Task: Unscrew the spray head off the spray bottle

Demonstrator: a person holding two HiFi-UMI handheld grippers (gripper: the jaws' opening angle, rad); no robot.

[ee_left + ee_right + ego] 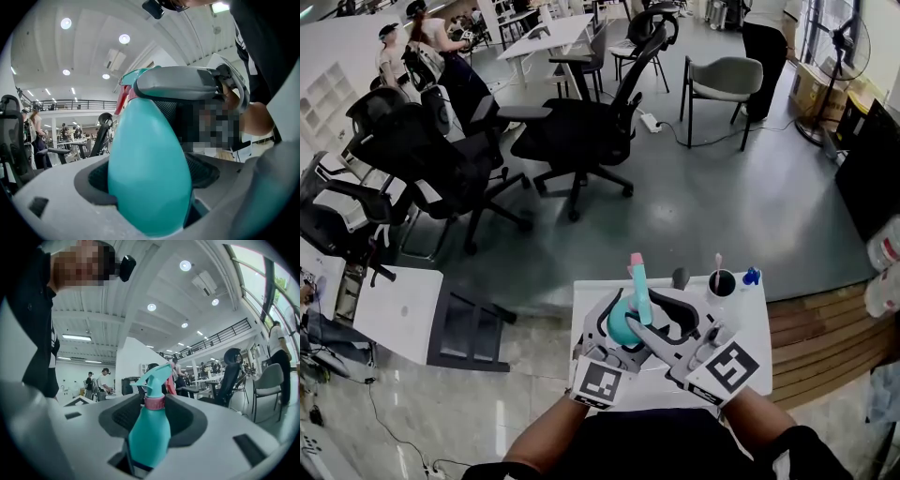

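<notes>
Left gripper [150, 164] clenched on the belly of the teal spray bottle [150, 183], seated deep between its jaws; right gripper [154, 405] released, jaws standing apart either side of the pink collar [154, 402], spray head [157, 375] just beyond, untouched.

You have no readable words, brand names or numbers anywhere in these views. The nearest things to signs are the black-and-white square markers: one on the white cube [601, 382] of your left gripper [623, 328] and one on the white cube [731, 367] of your right gripper [661, 314]. Both are coded block patterns, not letters or digits. The teal plastic spray bottle [147, 437] has a dark band near its base in the right gripper view, but no print on it can be made out.
</notes>
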